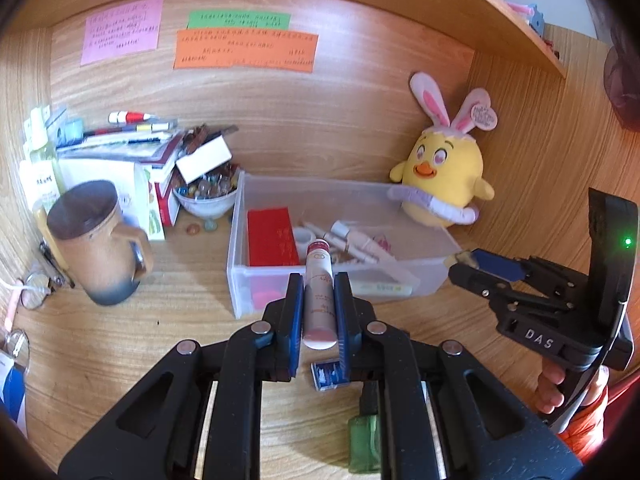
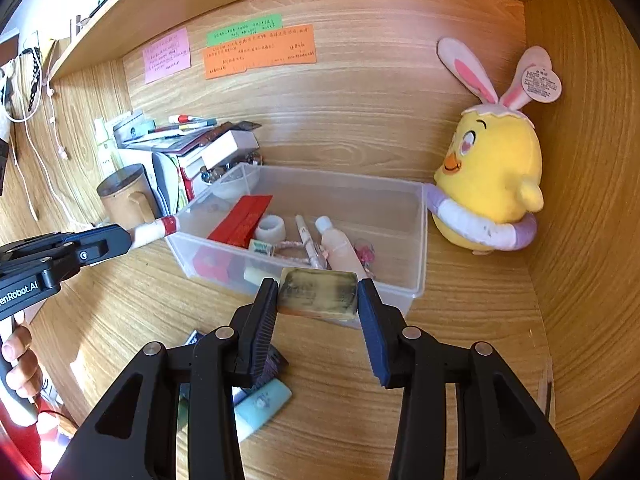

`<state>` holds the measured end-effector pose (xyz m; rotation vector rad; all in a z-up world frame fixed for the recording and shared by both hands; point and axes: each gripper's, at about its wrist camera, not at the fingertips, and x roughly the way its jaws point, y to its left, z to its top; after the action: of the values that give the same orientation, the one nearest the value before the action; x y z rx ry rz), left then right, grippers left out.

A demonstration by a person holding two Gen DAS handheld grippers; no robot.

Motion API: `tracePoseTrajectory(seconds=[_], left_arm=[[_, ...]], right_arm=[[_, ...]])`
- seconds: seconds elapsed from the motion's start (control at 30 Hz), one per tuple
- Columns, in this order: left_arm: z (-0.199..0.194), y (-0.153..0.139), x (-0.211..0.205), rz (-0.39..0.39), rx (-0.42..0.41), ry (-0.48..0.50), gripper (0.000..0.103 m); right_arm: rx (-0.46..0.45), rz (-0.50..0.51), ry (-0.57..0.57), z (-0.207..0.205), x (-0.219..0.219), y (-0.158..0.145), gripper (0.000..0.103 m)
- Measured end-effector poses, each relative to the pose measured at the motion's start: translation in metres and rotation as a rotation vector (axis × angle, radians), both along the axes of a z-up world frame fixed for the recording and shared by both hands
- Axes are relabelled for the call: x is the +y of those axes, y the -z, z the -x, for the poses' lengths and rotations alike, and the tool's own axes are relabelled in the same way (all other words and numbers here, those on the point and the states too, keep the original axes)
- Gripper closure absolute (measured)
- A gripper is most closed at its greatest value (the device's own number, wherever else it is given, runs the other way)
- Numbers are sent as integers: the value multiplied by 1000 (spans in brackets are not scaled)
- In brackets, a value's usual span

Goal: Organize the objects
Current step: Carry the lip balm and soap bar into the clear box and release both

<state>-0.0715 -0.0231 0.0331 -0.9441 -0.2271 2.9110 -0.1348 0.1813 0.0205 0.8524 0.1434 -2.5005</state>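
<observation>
Tube (image 1: 319,296), light, stiff and slick, sits pinched mid-body between the nearly shut left fingers (image 1: 294,312), cap end poking past the tips toward the bin (image 1: 256,280). Block (image 2: 318,294), rigid and worn, spans the half-open right fingers (image 2: 264,320), gripped by its short ends just before the bin's near wall.

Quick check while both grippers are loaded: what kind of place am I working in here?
Most likely a personal study desk set in a wooden alcove under a shelf, perhaps in a dorm or bedroom. Clues: handwritten sticky notes on the back panel, a stack of books and pens, and a plush chick beside the clear bin.
</observation>
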Motion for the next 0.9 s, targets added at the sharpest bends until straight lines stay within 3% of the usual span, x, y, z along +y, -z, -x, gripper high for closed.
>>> tracePoseTrajectory(seconds=[0.27, 0.9], left_arm=[[20, -5, 2, -1, 16, 3, 89], [83, 24, 13, -20, -95, 47, 89]], right_arm=[[26, 6, -1, 15, -7, -12, 66], [-9, -32, -1, 58, -27, 2, 66]])
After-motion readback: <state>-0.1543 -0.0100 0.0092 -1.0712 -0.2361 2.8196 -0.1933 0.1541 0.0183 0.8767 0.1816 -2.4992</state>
